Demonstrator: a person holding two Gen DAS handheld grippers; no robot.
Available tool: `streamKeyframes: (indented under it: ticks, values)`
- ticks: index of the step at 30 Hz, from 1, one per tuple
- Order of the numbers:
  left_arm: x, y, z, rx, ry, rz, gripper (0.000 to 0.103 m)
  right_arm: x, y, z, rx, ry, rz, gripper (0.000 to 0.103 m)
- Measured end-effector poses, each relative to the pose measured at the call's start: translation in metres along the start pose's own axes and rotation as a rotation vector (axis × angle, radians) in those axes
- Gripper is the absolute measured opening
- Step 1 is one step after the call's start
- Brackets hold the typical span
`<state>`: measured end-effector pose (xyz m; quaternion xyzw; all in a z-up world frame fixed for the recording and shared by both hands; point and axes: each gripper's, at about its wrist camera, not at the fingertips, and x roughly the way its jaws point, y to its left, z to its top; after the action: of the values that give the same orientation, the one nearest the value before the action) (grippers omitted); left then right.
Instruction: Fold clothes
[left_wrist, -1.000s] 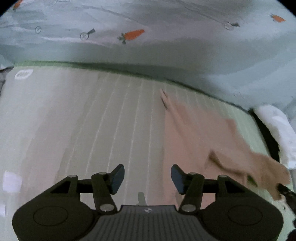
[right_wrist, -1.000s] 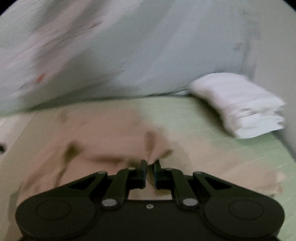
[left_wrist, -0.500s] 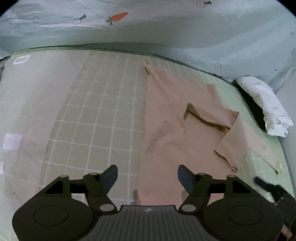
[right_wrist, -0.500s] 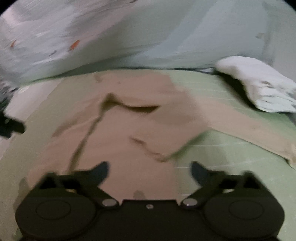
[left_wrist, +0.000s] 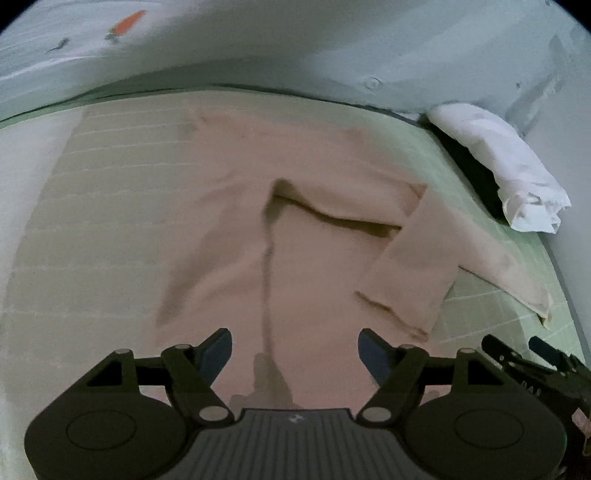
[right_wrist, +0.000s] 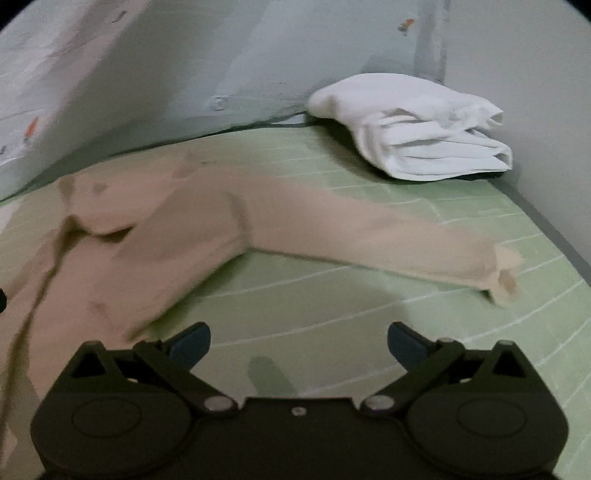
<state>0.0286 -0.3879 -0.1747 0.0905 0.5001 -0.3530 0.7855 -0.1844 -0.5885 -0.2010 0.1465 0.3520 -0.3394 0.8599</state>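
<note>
With both tongs, left (left_wrist: 295, 349) and right (right_wrist: 298, 341), hanging open and empty, the tan shirt (left_wrist: 295, 258) is lying rumpled on the green mat (right_wrist: 369, 314), so its outstretched sleeve (right_wrist: 369, 236) probably wants pinching at the cuff and folding inward.

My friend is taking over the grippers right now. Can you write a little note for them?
Left hand-held gripper: open, holding nothing, over the tan top.
Right hand-held gripper: open wide, holding nothing, over bare green mat.
The tan top lies spread on the mat, one sleeve stretched out to the side.
Done: a white garment sits folded in the far corner.
Left: every fold on the tan top.
</note>
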Motion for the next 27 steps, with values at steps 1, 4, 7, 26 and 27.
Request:
streamKeyframes:
  ticks: [1, 4, 7, 26, 27]
  values:
    - [0.006, -0.006, 0.005, 0.009, 0.005, 0.001, 0.076, 0.005, -0.006, 0.002, 0.007, 0.001, -0.008, 0.103]
    - [0.025, -0.020, 0.021, 0.034, 0.018, 0.007, 0.076, 0.023, -0.021, 0.010, 0.029, 0.002, -0.038, 0.103]
    - [0.044, -0.033, 0.038, 0.067, 0.033, -0.005, 0.072, 0.038, -0.030, 0.016, 0.020, -0.004, -0.060, 0.103]
    - [0.107, -0.068, 0.064, 0.200, 0.141, -0.087, 0.006, 0.054, -0.034, 0.005, 0.029, -0.095, -0.058, 0.103]
    - [0.106, -0.067, 0.064, 0.181, 0.135, -0.088, 0.005, 0.054, -0.034, 0.005, 0.029, -0.096, -0.057, 0.103]
